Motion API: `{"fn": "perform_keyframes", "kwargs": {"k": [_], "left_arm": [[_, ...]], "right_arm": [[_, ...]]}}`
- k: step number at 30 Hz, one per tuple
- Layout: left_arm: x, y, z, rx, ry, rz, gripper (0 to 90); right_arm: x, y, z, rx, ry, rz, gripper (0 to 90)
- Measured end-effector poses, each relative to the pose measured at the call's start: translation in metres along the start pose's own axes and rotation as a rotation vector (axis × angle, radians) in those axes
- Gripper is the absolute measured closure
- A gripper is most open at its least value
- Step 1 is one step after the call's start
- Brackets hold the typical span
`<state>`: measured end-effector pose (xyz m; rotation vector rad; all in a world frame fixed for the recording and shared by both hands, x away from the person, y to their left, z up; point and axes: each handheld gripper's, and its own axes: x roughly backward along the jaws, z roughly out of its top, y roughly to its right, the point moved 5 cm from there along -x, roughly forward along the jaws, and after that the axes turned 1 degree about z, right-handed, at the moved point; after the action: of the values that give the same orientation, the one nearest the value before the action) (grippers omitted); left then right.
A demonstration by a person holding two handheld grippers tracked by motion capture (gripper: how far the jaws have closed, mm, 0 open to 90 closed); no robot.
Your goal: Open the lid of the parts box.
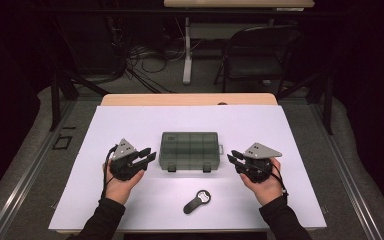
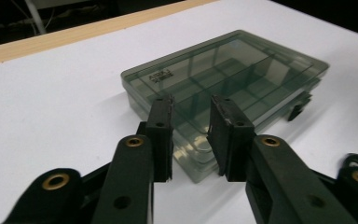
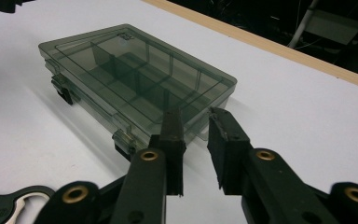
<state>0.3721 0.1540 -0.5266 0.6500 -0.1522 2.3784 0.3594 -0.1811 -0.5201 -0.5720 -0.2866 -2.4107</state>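
Compartment box (image 1: pixel 189 150) is lying flat, long axis running left to right, latches facing the person.
Left gripper (image 1: pixel 150 156) and right gripper (image 1: pixel 232 157) are flanking it, jaws narrowly apart, empty, over a white tabletop (image 1: pixel 130 125) in a dim room.

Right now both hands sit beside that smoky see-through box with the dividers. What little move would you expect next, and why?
Probably both grippers ease inward to meet the short ends of the smoky transparent plastic compartment box. The left gripper and the right gripper flank it, pointing at it, with nothing between their fingers. Its lid is shut, with the two dark latches on the near side.
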Motion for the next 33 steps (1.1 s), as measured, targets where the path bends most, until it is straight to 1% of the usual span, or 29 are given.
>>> {"fn": "perform_keyframes", "kwargs": {"k": [2, 4, 6, 8, 10, 11, 12, 14, 18, 22, 24, 28, 30, 32, 33], "left_arm": [[-0.004, -0.002, -0.001, 0.009, -0.01, 0.001, 74.4], [-0.006, -0.005, -0.003, 0.008, -0.027, 0.004, 77.7], [-0.008, -0.005, -0.005, 0.01, -0.034, -0.005, 82.0], [-0.01, -0.006, -0.007, 0.003, -0.044, -0.012, 85.5], [-0.013, -0.006, -0.011, 0.008, -0.051, -0.022, 88.9], [-0.015, -0.005, -0.012, 0.001, -0.061, -0.026, 89.9], [-0.016, -0.004, -0.014, -0.006, -0.072, -0.029, 90.0], [-0.019, -0.003, -0.016, -0.012, -0.084, -0.031, 90.0], [-0.019, -0.004, -0.019, -0.022, -0.093, -0.027, 90.0], [-0.017, -0.007, -0.023, -0.012, -0.103, -0.031, 90.0], [-0.017, -0.008, -0.025, -0.008, -0.111, -0.033, 90.0], [-0.016, -0.009, -0.027, -0.002, -0.119, -0.034, 90.0], [-0.017, -0.009, -0.03, -0.004, -0.131, -0.04, 90.0], [-0.017, -0.008, -0.031, -0.005, -0.139, -0.041, 90.0], [-0.019, -0.006, -0.033, -0.013, -0.154, -0.043, 90.0]], "right_arm": [[-0.005, 0.0, 0.001, 0.007, -0.01, 0.003, 79.1], [-0.009, 0.0, 0.002, 0.002, -0.013, 0.012, 81.2], [-0.013, 0.001, 0.002, -0.005, -0.022, 0.018, 83.9], [-0.016, 0.001, 0.001, -0.015, -0.027, 0.032, 86.6], [-0.019, 0.0, -0.002, -0.004, -0.036, 0.03, 89.5], [-0.02, 0.0, -0.003, 0.0, -0.037, 0.034, 90.0], [-0.021, -0.001, -0.005, 0.003, -0.04, 0.04, 90.0], [-0.022, -0.002, -0.007, 0.016, -0.042, 0.034, 90.0], [-0.025, -0.003, -0.014, 0.011, -0.062, 0.041, 90.0], [-0.031, -0.005, -0.022, -0.011, -0.094, 0.062, 90.0], [-0.034, -0.007, -0.025, -0.011, -0.108, 0.071, 90.0], [-0.038, -0.012, -0.028, -0.004, -0.123, 0.072, 90.0], [-0.039, -0.013, -0.029, 0.003, -0.135, 0.068, 90.0], [-0.039, -0.013, -0.03, -0.002, -0.137, 0.07, 90.0], [-0.039, -0.014, -0.031, -0.007, -0.143, 0.071, 90.0]]}}
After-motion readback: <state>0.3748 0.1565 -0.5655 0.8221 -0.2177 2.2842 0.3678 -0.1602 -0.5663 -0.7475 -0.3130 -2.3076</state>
